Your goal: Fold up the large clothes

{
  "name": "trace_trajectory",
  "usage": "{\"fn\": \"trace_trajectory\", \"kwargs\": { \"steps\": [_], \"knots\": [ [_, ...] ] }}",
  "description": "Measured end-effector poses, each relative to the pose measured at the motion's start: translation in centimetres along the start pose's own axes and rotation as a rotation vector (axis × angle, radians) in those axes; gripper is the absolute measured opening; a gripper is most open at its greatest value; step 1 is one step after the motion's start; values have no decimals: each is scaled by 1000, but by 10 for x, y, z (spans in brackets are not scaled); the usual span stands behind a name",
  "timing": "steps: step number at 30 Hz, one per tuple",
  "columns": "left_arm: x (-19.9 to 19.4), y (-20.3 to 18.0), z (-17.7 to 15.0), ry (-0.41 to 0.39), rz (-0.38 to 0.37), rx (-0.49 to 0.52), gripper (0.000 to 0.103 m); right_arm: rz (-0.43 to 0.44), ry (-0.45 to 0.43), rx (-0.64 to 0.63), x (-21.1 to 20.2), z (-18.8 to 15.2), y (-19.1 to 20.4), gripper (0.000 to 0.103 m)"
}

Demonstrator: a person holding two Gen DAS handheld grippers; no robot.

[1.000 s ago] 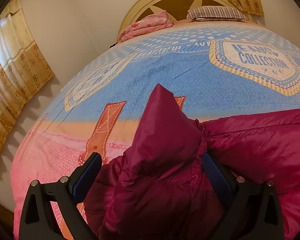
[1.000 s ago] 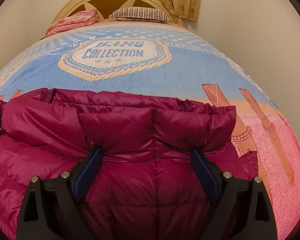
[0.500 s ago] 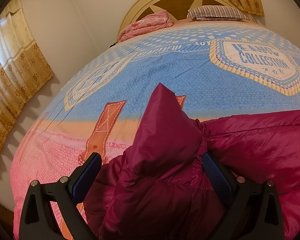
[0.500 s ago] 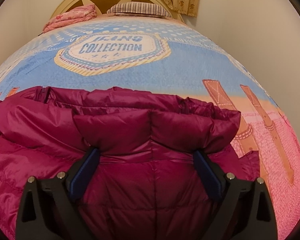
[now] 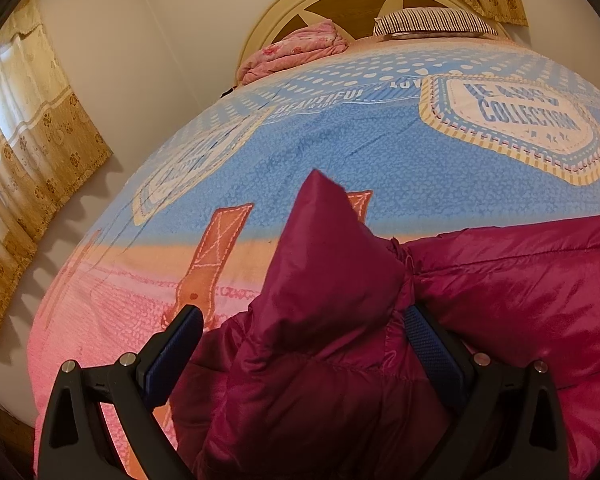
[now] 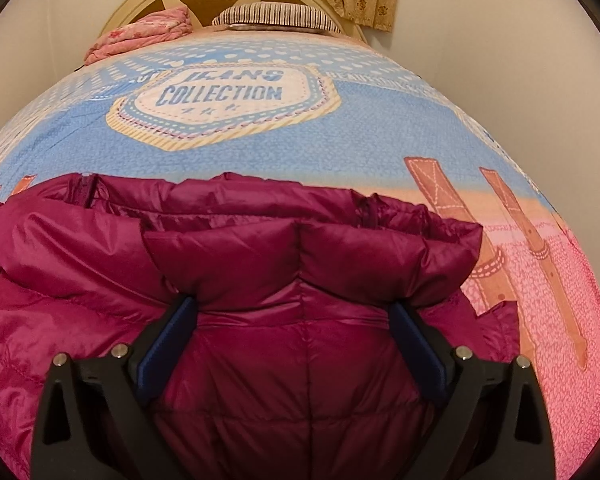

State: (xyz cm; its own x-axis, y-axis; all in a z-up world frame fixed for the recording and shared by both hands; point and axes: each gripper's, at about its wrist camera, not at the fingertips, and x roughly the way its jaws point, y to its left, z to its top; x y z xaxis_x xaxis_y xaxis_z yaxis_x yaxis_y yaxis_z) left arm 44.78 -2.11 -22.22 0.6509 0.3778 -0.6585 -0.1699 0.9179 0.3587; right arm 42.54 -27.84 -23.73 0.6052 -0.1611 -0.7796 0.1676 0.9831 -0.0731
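Observation:
A magenta puffer jacket (image 5: 500, 292) lies on the near end of the bed. In the left wrist view a pointed fold of it (image 5: 324, 248) stands up between the wide jaws of my left gripper (image 5: 302, 312). The left pad (image 5: 176, 340) is clear of the cloth and the right pad (image 5: 432, 340) lies against it. In the right wrist view the jacket (image 6: 300, 360) fills the space between the wide jaws of my right gripper (image 6: 292, 304), with a padded fold (image 6: 308, 260) bulging just beyond the fingertips. Neither gripper pinches the cloth.
The bed cover (image 6: 380, 132) is blue at the far half and pink near me, printed with "JEANS COLLECTION". A folded pink blanket (image 5: 296, 48) and a striped pillow (image 5: 432, 22) lie by the cream headboard (image 6: 160, 4). Curtains (image 5: 28, 128) hang on the left wall.
The right gripper's jaws stand slightly wider and the jacket's padded fold sits a little lower in its view. The left wrist view is unchanged.

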Motion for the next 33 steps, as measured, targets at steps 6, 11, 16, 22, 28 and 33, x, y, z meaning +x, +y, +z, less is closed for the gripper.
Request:
{"fn": "trace_trajectory", "kwargs": {
  "steps": [6,11,16,22,28,33],
  "knots": [
    [-59,38,-2,-56,-105,-54,101,-21,-52,5,-40,4,3,92],
    [-86,42,-28,-146,-49,-26,101,94,-143,-13,-91,0,45,95],
    [-53,35,-43,-68,-2,-11,101,40,-82,-134,-63,-22,91,94],
    [-40,31,-48,-38,-29,-21,101,38,-53,-114,-44,-28,88,98],
    [-38,26,-50,-31,-15,-11,102,34,-52,-108,-40,-30,87,99],
    [-38,24,-49,-33,-1,-1,102,36,-47,-105,-39,-28,87,99]
  ]
}}
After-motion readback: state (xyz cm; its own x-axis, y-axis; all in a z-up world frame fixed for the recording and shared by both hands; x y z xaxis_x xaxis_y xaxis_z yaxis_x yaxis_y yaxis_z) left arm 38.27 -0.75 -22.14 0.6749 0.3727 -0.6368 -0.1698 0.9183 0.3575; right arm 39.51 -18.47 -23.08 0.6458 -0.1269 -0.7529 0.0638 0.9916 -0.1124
